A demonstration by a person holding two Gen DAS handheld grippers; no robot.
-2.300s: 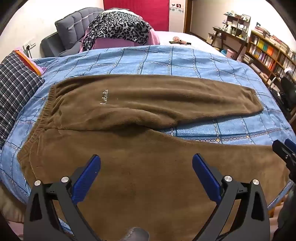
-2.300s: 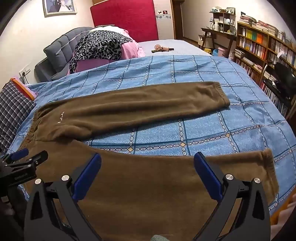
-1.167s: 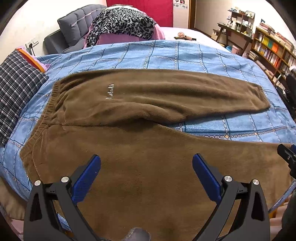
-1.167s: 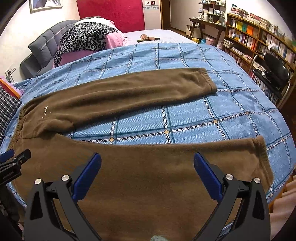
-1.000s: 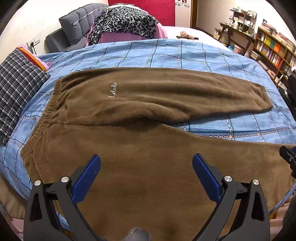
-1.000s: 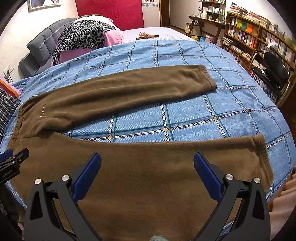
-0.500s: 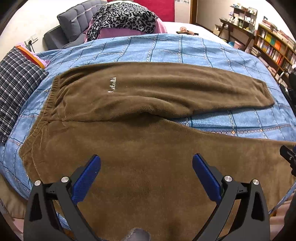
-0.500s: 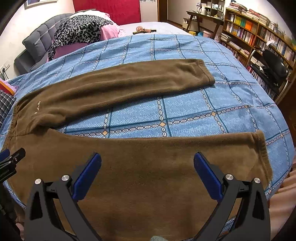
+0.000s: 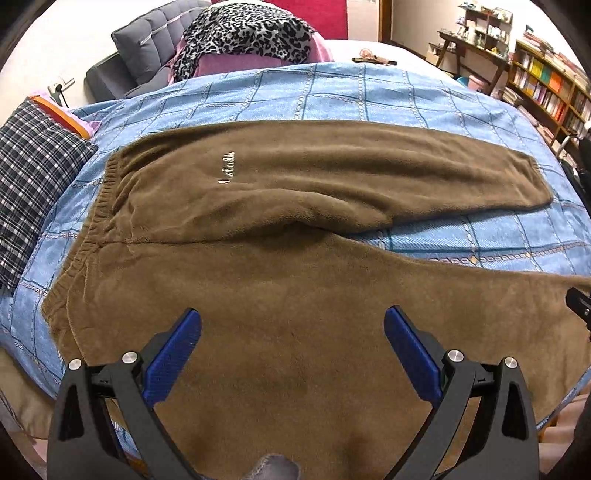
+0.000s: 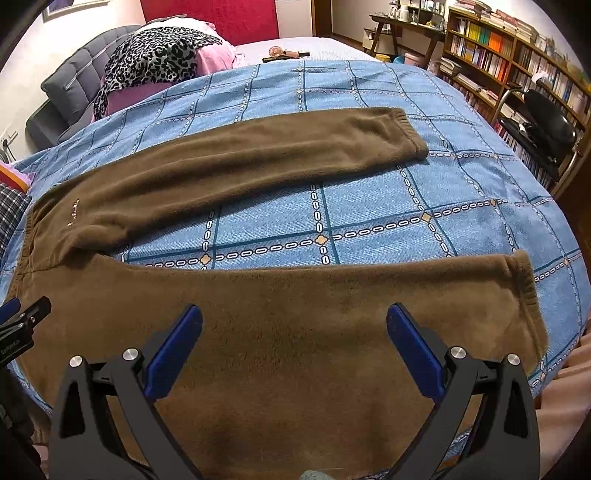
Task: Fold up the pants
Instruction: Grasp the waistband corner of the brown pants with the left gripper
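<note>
Brown, fuzzy pants (image 9: 303, 206) lie flat on a bed with a blue checked blanket (image 10: 369, 214). Their two long legs spread apart like a V, with stretchy cuffs at the ends. Small white curly writing sits near the waist, too small to read. The left hand-held gripper (image 9: 291, 347) is spread wide over the near leg. The right hand-held gripper (image 10: 295, 343) is spread wide too, holding nothing.

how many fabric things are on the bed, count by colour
brown pants: 1
blue bedspread: 1
checked cloth: 1
leopard print cloth: 1
pink cloth: 1
total: 5
</note>
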